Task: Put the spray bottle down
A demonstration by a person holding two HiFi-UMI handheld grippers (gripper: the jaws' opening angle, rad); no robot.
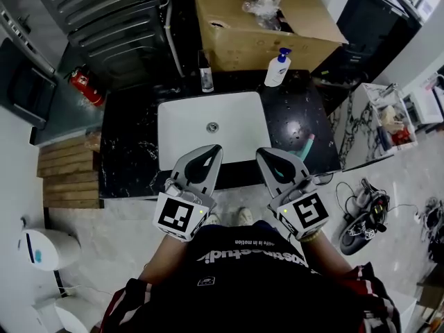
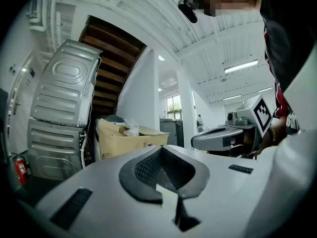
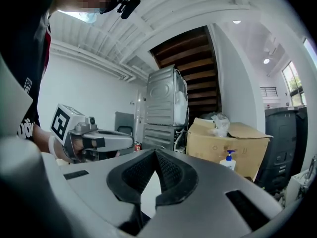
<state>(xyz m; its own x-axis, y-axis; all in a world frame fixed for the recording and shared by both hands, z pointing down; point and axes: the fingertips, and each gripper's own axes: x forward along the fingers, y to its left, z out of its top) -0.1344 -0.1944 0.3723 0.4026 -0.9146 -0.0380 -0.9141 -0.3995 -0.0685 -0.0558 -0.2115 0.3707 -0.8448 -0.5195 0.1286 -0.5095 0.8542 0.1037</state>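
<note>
A white bottle with a blue nozzle top point(image 1: 276, 68) stands upright at the back of the black counter point(image 1: 128, 144), behind the white sink point(image 1: 208, 127); the right gripper view shows this bottle point(image 3: 228, 160) before the cardboard box. A slim dark bottle point(image 1: 206, 75) stands by the sink's back edge. My left gripper point(image 1: 214, 148) and right gripper point(image 1: 264, 152) hang side by side over the counter's front edge, close to my body. Both are shut with nothing between the jaws, and neither touches a bottle.
A big cardboard box point(image 1: 263, 19) sits behind the counter, a grey machine point(image 1: 111, 19) and a red fire extinguisher point(image 1: 87, 87) to its left. A teal item point(image 1: 307, 146) lies on the counter's right. A marble side table point(image 1: 361, 123), shoes and cables point(image 1: 361, 214) crowd the right floor.
</note>
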